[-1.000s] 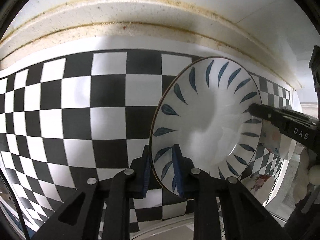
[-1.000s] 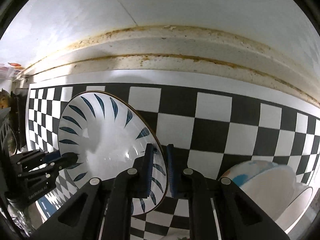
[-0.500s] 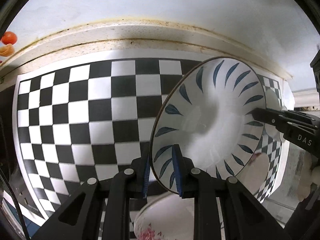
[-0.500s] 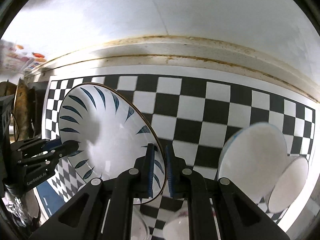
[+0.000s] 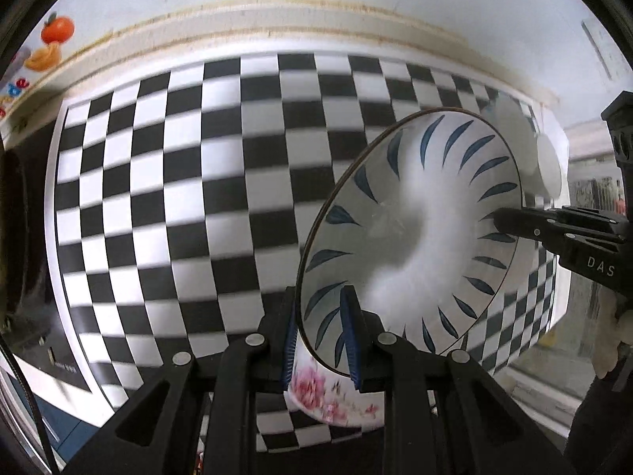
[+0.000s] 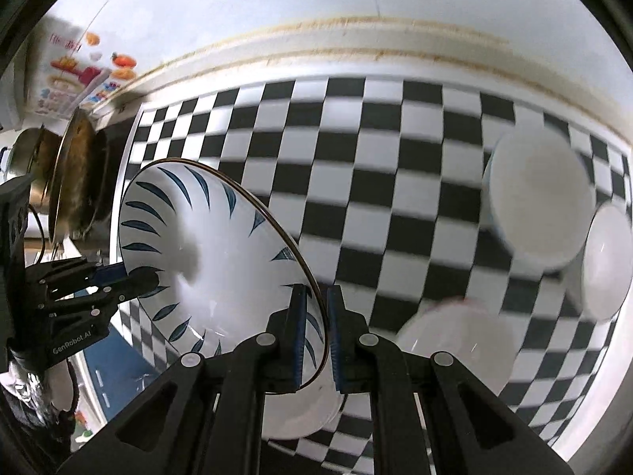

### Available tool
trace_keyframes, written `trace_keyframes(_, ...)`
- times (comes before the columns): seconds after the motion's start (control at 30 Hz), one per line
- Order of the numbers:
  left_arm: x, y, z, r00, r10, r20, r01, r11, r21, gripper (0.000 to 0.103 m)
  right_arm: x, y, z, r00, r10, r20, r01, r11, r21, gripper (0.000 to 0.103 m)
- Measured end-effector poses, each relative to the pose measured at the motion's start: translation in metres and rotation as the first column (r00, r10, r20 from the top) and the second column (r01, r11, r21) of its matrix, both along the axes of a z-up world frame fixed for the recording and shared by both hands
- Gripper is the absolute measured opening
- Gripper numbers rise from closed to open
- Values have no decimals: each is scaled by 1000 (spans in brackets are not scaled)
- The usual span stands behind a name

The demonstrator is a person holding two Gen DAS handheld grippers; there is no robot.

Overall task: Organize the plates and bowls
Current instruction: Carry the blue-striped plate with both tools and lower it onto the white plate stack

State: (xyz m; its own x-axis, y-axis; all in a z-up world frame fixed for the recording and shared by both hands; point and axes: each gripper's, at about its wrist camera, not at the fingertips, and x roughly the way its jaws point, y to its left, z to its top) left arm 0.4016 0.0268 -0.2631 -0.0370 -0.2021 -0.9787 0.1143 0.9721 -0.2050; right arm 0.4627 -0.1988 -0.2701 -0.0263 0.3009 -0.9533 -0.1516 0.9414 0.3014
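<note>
A white plate with blue leaf marks (image 5: 415, 233) is held on edge between both grippers, above the checkered table. My left gripper (image 5: 320, 336) is shut on its near rim; my right gripper (image 6: 314, 328) is shut on the opposite rim of the plate (image 6: 209, 253). The right gripper's fingers (image 5: 514, 219) show at the plate's far side in the left wrist view, the left gripper's fingers (image 6: 134, 277) in the right wrist view. A floral bowl (image 5: 336, 399) sits below the plate.
Two white bowls (image 6: 538, 202) (image 6: 607, 261) stand at the right of the checkered cloth (image 6: 376, 166), another white bowl (image 6: 459, 340) nearer. A metal pot with lid (image 6: 75, 170) is at the far left. A white wall ledge (image 5: 277, 16) runs behind.
Both grippers have pulled back and risen with the plate; more of the table shows, and the floral bowl and the white bowls have come into view below.
</note>
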Motion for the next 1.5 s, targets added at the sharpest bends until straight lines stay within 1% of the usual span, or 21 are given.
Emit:
trace_keyframes(0.23, -35, 2, -18, 998, -28, -50, 29, 999, 25, 18, -55, 14, -26, 997, 41, -69, -41, 999, -10, 12)
trace_keyframes(0.43, -52, 0, -36, 995, -47, -91, 51, 998, 43, 18, -82, 15, -44, 992, 43, -116, -44, 999, -3, 12)
trace_keyframes(0.63, -60, -7, -52, 989, -77, -127, 86, 994, 66, 18, -99, 13, -60, 988, 39, -153, -40, 999, -2, 12)
trace_keyframes(0.9, -63, -15, -66, 984, -88, -152, 103, 991, 90, 18, -104, 16, -83, 983, 27, -180, -28, 1000, -4, 12)
trace_keyframes(1.13, -61, -21, -75, 983, -88, -162, 104, 990, 96, 18, -99, 17, -87, 981, 15, -192, -17, 1000, -10, 12)
trace_keyframes(1.33, -63, -24, -78, 982, -100, -158, 118, 987, 106, 18, -98, 15, -94, 979, -3, -203, -3, 1000, -29, 11)
trace_keyframes(1.5, -62, -25, -80, 983, -103, -151, 120, 986, 112, 18, -98, 13, -95, 979, -22, -203, 18, 1000, -24, 11)
